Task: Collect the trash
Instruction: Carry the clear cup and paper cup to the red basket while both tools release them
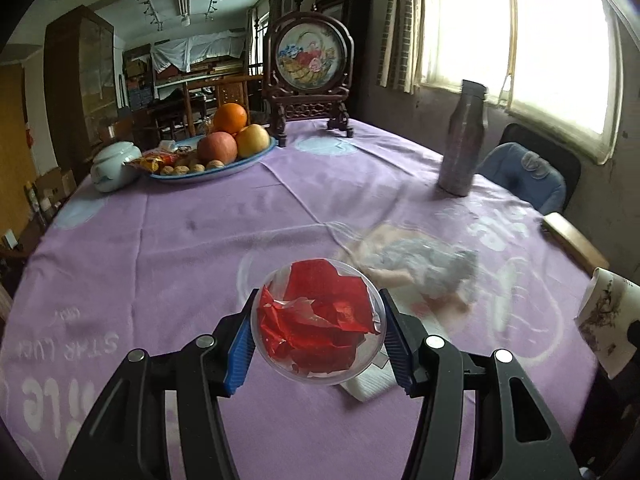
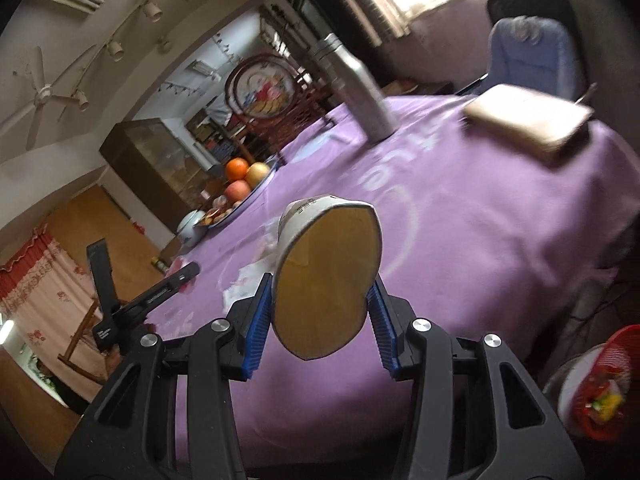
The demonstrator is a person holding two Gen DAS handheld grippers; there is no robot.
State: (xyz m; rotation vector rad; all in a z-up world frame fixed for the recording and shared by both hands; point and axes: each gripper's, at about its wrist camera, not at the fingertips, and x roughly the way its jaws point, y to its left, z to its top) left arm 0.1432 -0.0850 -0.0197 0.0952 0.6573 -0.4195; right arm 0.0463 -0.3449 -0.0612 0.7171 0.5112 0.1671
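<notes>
Low centre of the left wrist view: left gripper (image 1: 319, 330) clamped on a clear plastic cup (image 1: 320, 324), mouth facing the camera, red crumpled paper (image 1: 316, 316) stuffed inside, probably so the scraps travel as one load. Just beyond, at right: blurred wrapper and tissues (image 1: 424, 272) lying on the purple tablecloth (image 1: 180, 240). Farther back, fruit plate (image 1: 208, 168) upper left.

Low centre of the right wrist view: right gripper (image 2: 320, 312) squeezing a paper cup (image 2: 326, 276) flat-sided, brown inside toward the lens, long axis running away toward the bottle (image 2: 356, 88). Lower right: red bin (image 2: 600, 392), likely destination.
</notes>
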